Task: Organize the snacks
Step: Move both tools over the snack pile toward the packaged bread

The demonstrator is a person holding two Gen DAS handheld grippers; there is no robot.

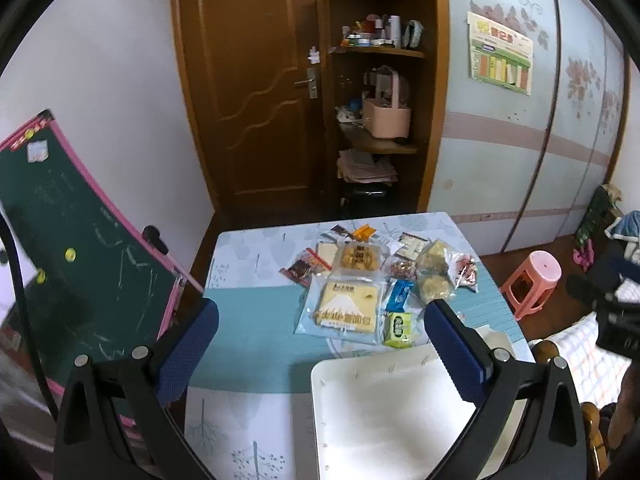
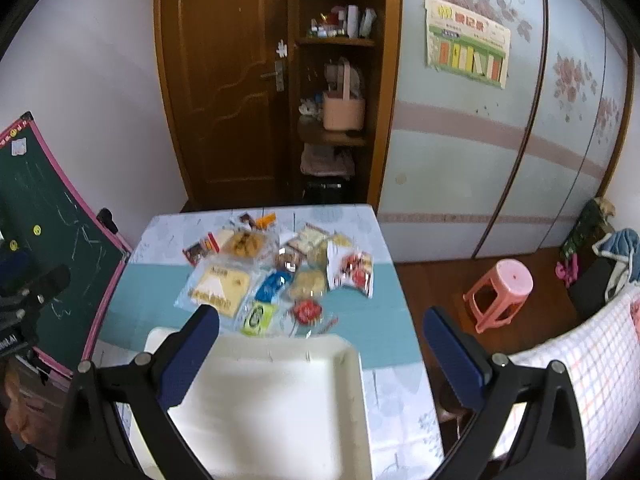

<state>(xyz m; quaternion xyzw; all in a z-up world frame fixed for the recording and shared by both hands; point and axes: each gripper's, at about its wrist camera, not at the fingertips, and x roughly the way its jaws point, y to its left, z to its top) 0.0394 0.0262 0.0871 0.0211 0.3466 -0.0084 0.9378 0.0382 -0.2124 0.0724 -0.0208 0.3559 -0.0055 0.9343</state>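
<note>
Several snack packets lie in a loose pile on the far half of the table (image 1: 256,320): a large bread pack with a mountain picture (image 1: 346,307), a blue packet (image 1: 400,295), a green packet (image 1: 399,329), a cookie tray pack (image 1: 357,258) and a red-and-white bag (image 2: 352,270). A white empty tray (image 1: 384,412) sits at the near edge; it also shows in the right wrist view (image 2: 276,400). My left gripper (image 1: 322,312) is open, high above the tray's left side. My right gripper (image 2: 322,320) is open, high above the tray's right edge. Both hold nothing.
A green chalkboard with a pink frame (image 1: 72,248) leans at the table's left. A pink plastic stool (image 2: 500,292) stands on the wooden floor to the right. A checked bed cover (image 2: 592,360) is at the near right. A wooden door and shelves (image 1: 376,120) are behind the table.
</note>
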